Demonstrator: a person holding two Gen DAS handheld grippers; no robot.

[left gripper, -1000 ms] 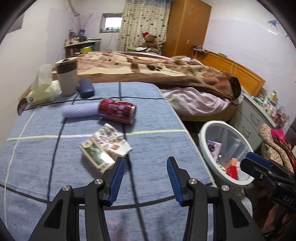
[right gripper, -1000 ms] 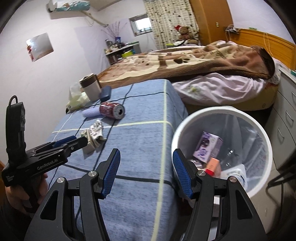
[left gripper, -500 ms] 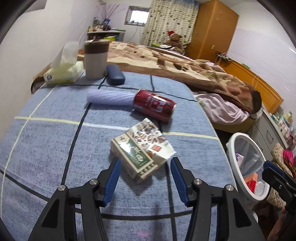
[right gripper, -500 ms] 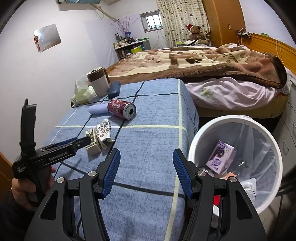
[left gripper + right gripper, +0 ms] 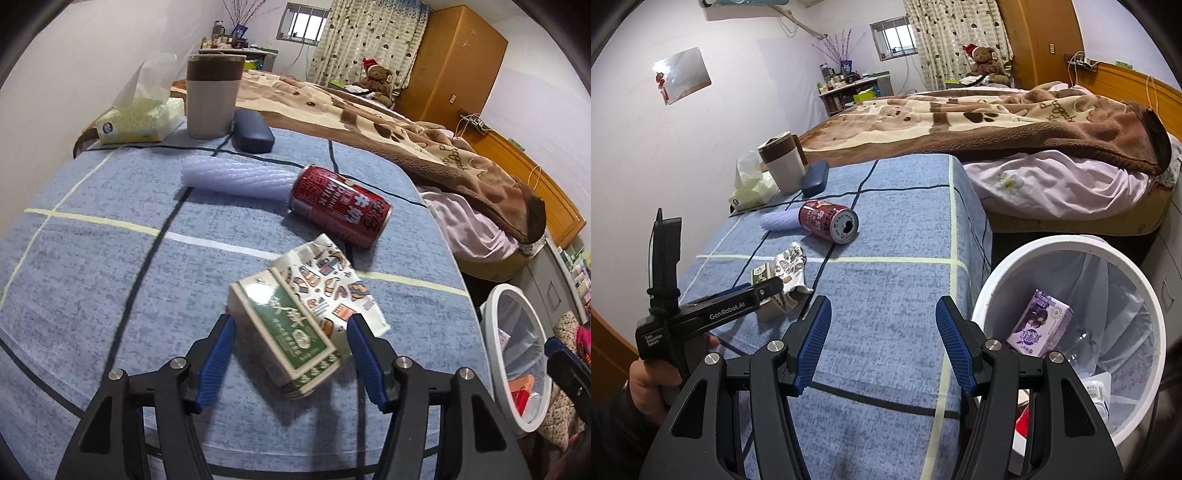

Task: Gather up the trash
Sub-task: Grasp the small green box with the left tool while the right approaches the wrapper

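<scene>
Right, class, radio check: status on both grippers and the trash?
Left gripper open, straddling green carton and wrapper, not clamped. Right gripper open, empty, beside bin. Red can still on table. Nothing blocking.

Table (image 5: 92, 266): draped in a blue cloth crossed by dark, white and pale yellow lines, standing against the bed
Far left corner: tissue pack (image 5: 138, 120), beige cup with brown band (image 5: 213, 98) upright beside it, dark blue case (image 5: 253, 131) just beside the cup
Middle: pale lilac ribbed roll (image 5: 236, 179) lying flat, its end touching a red can (image 5: 340, 205) on its side
Near edge: green and white carton (image 5: 286, 334) on its side, with a crumpled printed wrapper (image 5: 328, 284) against it
</scene>
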